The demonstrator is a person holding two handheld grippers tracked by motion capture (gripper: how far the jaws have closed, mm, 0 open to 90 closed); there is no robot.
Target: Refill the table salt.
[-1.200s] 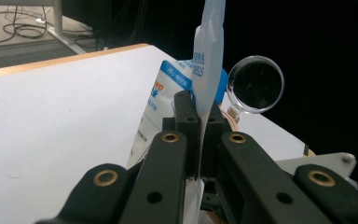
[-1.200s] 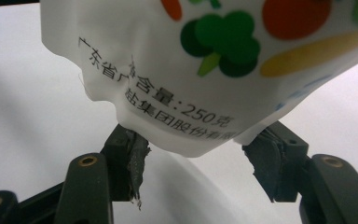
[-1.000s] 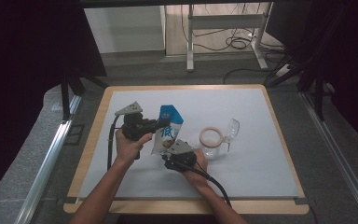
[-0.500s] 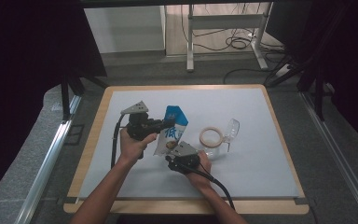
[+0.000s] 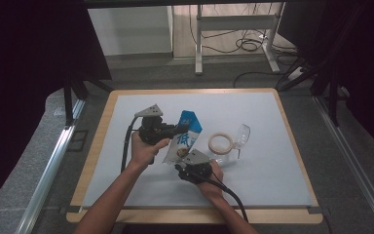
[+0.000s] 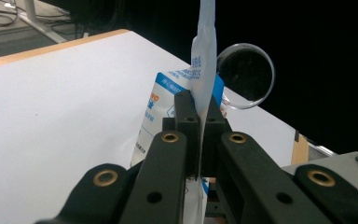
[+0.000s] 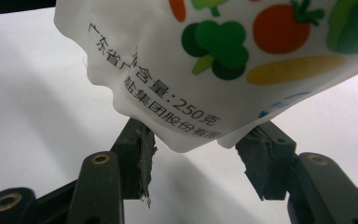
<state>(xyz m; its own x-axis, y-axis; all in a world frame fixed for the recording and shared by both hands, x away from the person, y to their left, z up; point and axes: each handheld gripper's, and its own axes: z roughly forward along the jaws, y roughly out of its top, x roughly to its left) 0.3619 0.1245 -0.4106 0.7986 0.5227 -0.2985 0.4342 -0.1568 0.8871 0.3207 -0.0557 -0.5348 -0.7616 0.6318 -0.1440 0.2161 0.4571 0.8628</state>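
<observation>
Overhead, a blue-and-white pouch, vegetable-printed, left gripper fingers clamped on its edge, right gripper fingers closing, apart.

Both forearms are bare, with no sleeve in sight. The left gripper has a black body topped by a grey three-cornered plate, and a black cable trails from its rear. The right gripper is built the same: black housing, grey plate, thick black cable. Seen close, the jaws are matt black linked bars with brass-ringed pivot holes; the right gripper's pads are dark grey, ragged and frayed at the edges.
</observation>
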